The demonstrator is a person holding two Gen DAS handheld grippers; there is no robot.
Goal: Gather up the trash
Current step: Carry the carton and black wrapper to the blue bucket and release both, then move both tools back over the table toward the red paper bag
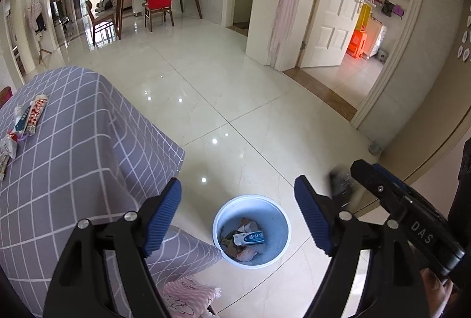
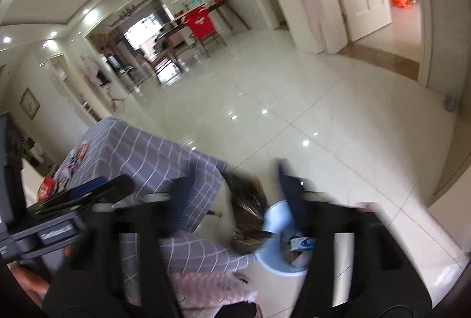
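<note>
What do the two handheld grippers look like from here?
The left gripper has black plastic arms with silver pivot screws and ribbed blue pads. The right gripper, seen beside it, is built the same, with white lettering "DAS" on its black body. No sleeves or cables are visible.

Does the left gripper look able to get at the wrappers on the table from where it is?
Probably yes. The left gripper is open and empty above the bin, and the wrappers lie uncovered on the table off to its side, nothing between.
</note>
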